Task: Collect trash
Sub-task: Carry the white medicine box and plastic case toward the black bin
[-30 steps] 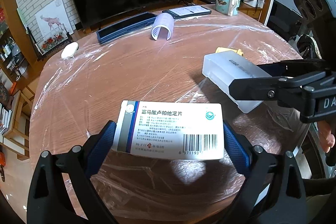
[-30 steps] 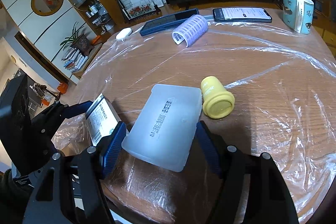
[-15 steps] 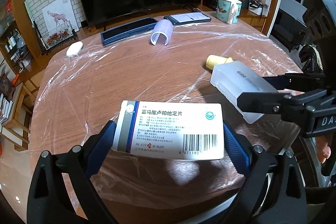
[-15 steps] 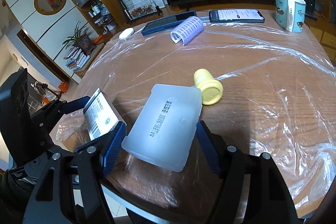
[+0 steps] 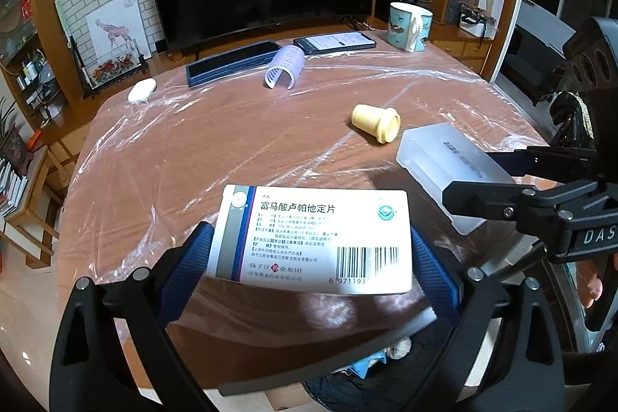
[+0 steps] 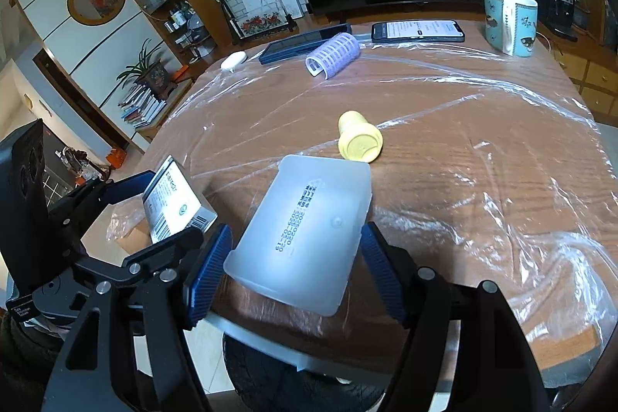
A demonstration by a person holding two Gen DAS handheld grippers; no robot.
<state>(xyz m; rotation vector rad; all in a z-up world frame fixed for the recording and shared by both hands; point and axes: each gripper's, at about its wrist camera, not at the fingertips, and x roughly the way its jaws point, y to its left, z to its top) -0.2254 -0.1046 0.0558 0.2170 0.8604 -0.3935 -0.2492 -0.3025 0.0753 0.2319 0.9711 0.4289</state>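
Observation:
My left gripper (image 5: 309, 257) is shut on a white medicine box (image 5: 309, 238) with Chinese print and a barcode, held above the table's near edge. It also shows in the right wrist view (image 6: 175, 205). My right gripper (image 6: 297, 261) is shut on a translucent white plastic case (image 6: 305, 230), also held over the near edge; the case shows at the right of the left wrist view (image 5: 448, 168). A yellow cap (image 5: 376, 122) lies on its side on the table (image 5: 193, 149) beyond both; it also shows in the right wrist view (image 6: 359, 139).
The round wooden table is covered in clear plastic film. At its far side lie a purple hair roller (image 5: 284, 68), a dark tablet (image 5: 231, 62), a phone (image 5: 334, 42), a white mouse-like object (image 5: 142, 90) and a teal mug (image 5: 409, 26). A dark bin (image 5: 347, 381) sits below the near edge.
Both grippers have pulled back and risen with their loads, from over the table to its near edge. The bin below has come into view. The yellow cap stays on the table.

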